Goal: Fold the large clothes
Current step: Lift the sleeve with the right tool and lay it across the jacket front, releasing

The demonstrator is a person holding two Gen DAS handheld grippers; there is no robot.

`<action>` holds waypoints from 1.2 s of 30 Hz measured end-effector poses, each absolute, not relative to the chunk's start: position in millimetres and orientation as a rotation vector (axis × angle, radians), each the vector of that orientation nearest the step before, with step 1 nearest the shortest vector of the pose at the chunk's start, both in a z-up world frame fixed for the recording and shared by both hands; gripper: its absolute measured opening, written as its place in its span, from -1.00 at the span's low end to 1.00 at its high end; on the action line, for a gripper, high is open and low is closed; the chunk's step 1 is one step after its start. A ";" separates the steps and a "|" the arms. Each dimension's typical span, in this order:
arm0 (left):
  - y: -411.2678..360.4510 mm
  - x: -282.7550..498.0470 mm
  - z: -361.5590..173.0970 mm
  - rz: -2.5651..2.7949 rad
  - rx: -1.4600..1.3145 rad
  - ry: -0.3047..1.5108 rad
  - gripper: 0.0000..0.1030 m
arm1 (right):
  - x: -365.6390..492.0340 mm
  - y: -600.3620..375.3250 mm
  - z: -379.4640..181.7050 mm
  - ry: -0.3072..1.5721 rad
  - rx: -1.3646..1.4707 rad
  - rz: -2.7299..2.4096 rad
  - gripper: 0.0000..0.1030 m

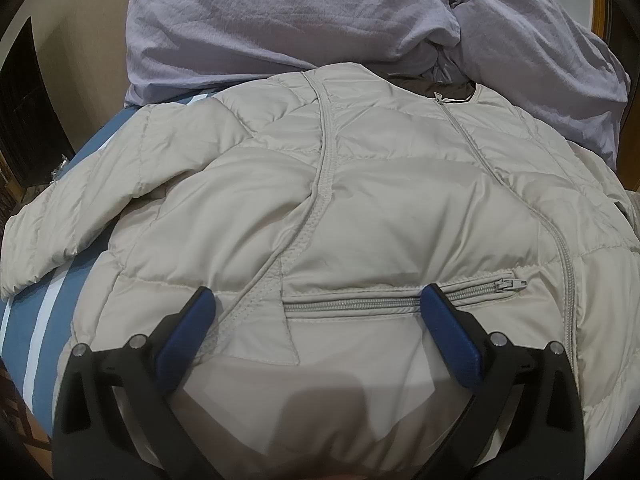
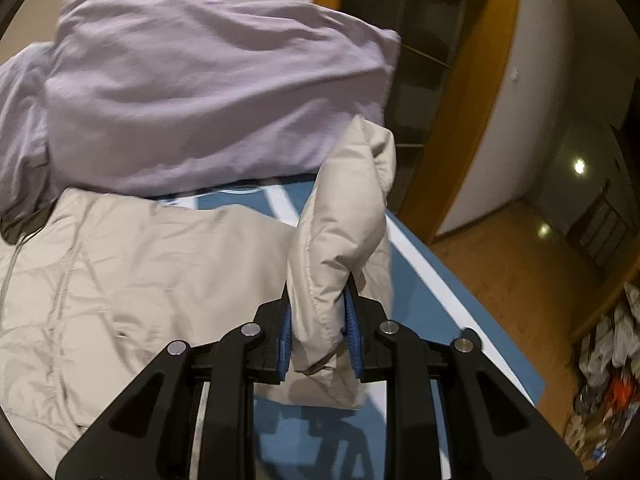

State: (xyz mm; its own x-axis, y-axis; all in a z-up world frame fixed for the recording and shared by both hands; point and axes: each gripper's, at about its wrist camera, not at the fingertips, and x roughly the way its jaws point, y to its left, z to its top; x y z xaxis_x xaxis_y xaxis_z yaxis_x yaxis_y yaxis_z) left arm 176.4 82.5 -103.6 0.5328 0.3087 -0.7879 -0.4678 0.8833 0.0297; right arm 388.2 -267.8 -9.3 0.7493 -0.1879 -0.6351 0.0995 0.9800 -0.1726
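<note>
1. The jacket (image 1: pixel 320 208), a beige quilted one, lies spread front-up on the bed (image 1: pixel 44 308), zip closed, collar toward the far side, hem at the near edge.
2. One sleeve (image 1: pixel 60 232) still lies flat, reaching out toward the bed's left edge.
3. The other sleeve (image 2: pixel 344 216) is lifted off the bed near its right edge; its cuff end is pinched between the blue pads of the right hand-held gripper (image 2: pixel 320 340), which is clenched on it.
4. The left hand-held gripper (image 1: pixel 316 296) hovers over the hem by the pocket zip (image 1: pixel 400 300), its jaws spread wide and gripping nothing.
5. A lilac duvet (image 1: pixel 300 16) is bunched on the far side, touching the collar.
6. Step in hand, as I judge it: the first sleeve fold. Next, the raised sleeve needs carrying across the chest and laying flat before release, while the left hand-held gripper steadies the body so the slippery fabric does not drag.
</note>
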 end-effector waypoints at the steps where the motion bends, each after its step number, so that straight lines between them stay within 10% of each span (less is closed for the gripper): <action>1: 82.4 175.1 -103.5 0.467 -0.194 0.896 0.96 | 389.1 -258.8 -8.7 0.707 -0.142 -0.140 -0.54; 36: 83.3 173.4 -102.6 0.449 -0.226 0.881 0.96 | 374.9 -19.2 -27.9 0.947 -0.142 0.494 -0.55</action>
State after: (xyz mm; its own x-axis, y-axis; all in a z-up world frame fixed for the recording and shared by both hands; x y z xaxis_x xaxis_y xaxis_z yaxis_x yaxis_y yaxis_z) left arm 173.4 83.3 -102.6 0.5518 0.2847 -0.7839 -0.4676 0.8839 -0.0081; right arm 374.9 -19.2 -27.9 0.4825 0.3430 -0.8059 -0.4650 0.8801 0.0962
